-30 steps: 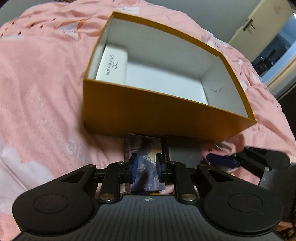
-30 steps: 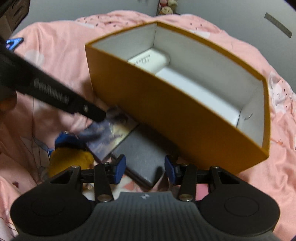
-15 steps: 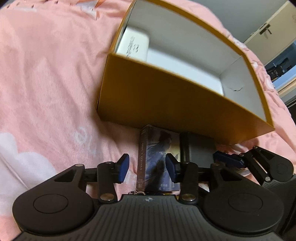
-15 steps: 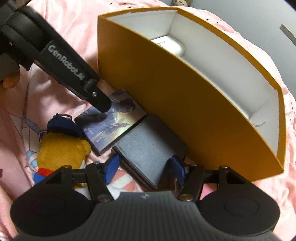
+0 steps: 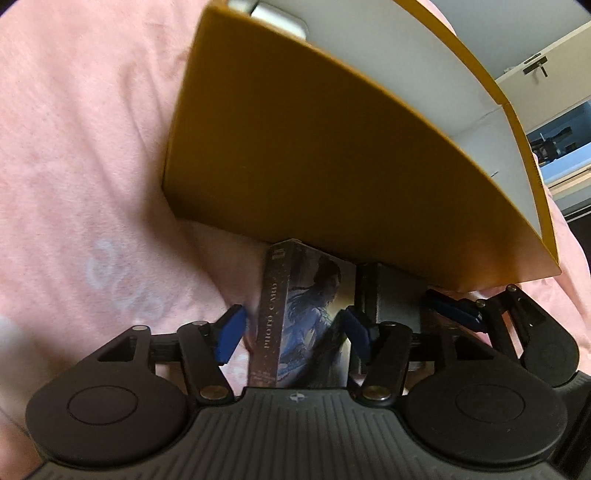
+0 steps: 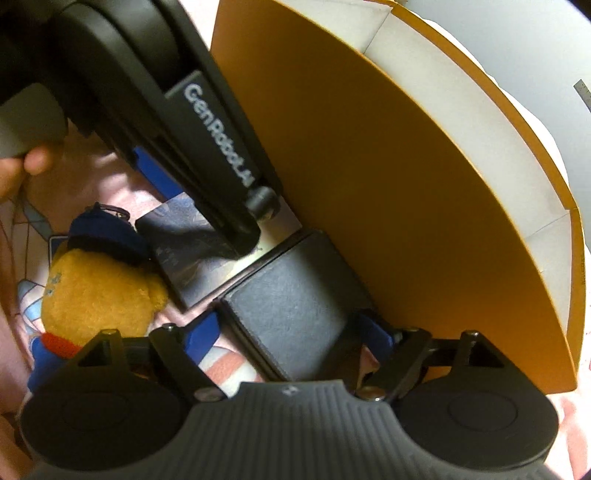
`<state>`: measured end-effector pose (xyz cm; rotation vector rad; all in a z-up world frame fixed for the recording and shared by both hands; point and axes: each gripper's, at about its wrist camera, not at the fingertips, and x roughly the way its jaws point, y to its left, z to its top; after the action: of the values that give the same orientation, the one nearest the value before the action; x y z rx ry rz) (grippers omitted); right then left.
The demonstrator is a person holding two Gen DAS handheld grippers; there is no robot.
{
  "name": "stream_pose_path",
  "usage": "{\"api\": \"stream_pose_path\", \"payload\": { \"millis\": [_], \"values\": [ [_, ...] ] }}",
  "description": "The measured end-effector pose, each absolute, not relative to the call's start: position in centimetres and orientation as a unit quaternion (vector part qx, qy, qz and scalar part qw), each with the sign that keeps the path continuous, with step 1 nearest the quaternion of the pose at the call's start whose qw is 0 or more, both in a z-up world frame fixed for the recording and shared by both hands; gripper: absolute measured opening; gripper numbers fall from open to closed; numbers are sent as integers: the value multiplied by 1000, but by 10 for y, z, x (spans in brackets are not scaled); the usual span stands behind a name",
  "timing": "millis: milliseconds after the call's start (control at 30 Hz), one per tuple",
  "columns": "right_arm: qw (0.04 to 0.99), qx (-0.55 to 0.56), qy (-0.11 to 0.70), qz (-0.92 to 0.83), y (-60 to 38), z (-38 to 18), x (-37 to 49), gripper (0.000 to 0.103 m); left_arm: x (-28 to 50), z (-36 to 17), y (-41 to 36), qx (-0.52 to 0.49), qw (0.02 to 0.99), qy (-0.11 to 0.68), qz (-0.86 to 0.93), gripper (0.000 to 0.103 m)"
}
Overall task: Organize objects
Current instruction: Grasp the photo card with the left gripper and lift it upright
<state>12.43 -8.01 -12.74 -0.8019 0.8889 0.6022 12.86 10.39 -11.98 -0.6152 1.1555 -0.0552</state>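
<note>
A photo card box (image 5: 306, 317) lies on the pink bedsheet (image 5: 92, 147) against the orange box (image 5: 332, 166). My left gripper (image 5: 295, 332) straddles it, jaws opening, pads clear of its sides. Beside it lies a dark grey box (image 6: 291, 306), also seen as the dark grey box (image 5: 391, 295) in the left wrist view. My right gripper (image 6: 290, 332) straddles that one, jaws opening and not pressing. In the right wrist view one of the left gripper's fingers (image 6: 221, 155) reaches down onto the photo card box (image 6: 192, 251).
A brown plush bear with a blue cap (image 6: 96, 291) lies left of the two boxes. The orange box (image 6: 388, 184) stands open-topped with a white case (image 5: 277, 14) inside. A person's fingers (image 6: 22, 170) show at the left edge. A cupboard door (image 5: 535, 74) is behind.
Both grippers have come down closer to the bed and their jaws have widened. The photo card box and the dark grey box now sit between the fingers. The orange box fills more of both views.
</note>
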Motion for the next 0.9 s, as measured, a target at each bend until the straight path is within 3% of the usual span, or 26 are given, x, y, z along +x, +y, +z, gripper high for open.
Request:
{"api": "stream_pose_path", "payload": {
  "millis": [100, 167, 333, 433, 500, 567, 633, 767, 833, 867, 900],
  "values": [
    [786, -369, 410, 279, -82, -127, 124, 86, 127, -118, 105, -289, 794, 534, -28, 63],
    [790, -364, 406, 279, -85, -125, 122, 83, 123, -114, 107, -296, 796, 528, -29, 51],
    [802, -363, 385, 277, -88, -116, 104, 66, 109, -100, 110, -296, 806, 511, -33, 37],
    [807, -375, 363, 276, -87, -108, 89, 52, 103, -89, 110, -291, 815, 500, -34, 31],
    [809, -371, 358, 282, -89, -100, 81, 24, 97, -82, 110, -288, 822, 491, -36, 28],
    [813, -367, 352, 283, -91, -93, 75, 8, 99, -74, 113, -286, 827, 483, -37, 26],
    [820, -357, 348, 281, -94, -85, 73, 0, 95, -66, 112, -273, 834, 478, -28, 25],
    [830, -353, 342, 265, -97, -73, 77, 1, 92, -63, 109, -245, 848, 469, -7, 25],
    [824, -338, 358, 279, -96, -73, 79, 7, 92, -64, 107, -243, 848, 471, -2, 25],
    [821, -343, 361, 280, -105, -79, 65, 16, 93, -65, 105, -243, 848, 471, -2, 25],
    [815, -354, 362, 281, -94, -84, 69, 37, 94, -66, 103, -242, 848, 471, -2, 25]
  ]
}}
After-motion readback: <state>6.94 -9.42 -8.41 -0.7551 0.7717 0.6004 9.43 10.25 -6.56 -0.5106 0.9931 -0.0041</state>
